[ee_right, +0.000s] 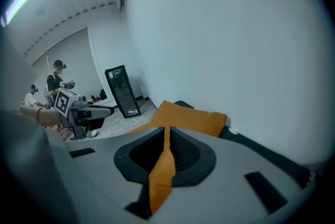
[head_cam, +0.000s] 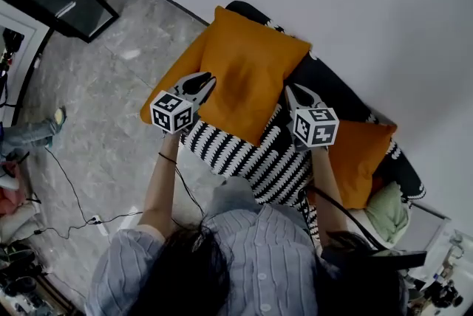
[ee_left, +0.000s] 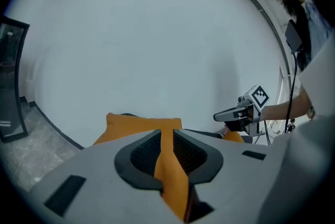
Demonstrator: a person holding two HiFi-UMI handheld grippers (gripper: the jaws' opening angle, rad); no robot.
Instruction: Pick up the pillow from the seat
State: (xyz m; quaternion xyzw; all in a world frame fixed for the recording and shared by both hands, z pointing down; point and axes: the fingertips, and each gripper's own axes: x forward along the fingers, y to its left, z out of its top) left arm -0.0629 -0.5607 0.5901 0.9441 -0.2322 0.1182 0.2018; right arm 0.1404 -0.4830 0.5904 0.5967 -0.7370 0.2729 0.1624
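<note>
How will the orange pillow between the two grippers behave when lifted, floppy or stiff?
Probably floppy: the orange pillow is dented in the middle, and the left gripper and right gripper each pinch just a thin fold of its cover. Likely light for its size: two edge pinches seem to hold it.

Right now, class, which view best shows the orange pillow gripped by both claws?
The head view: the whole orange pillow shows, with the left claw and right claw on opposite edges. Each gripper view shows only a pinched fold between its jaws and a far edge.
</note>
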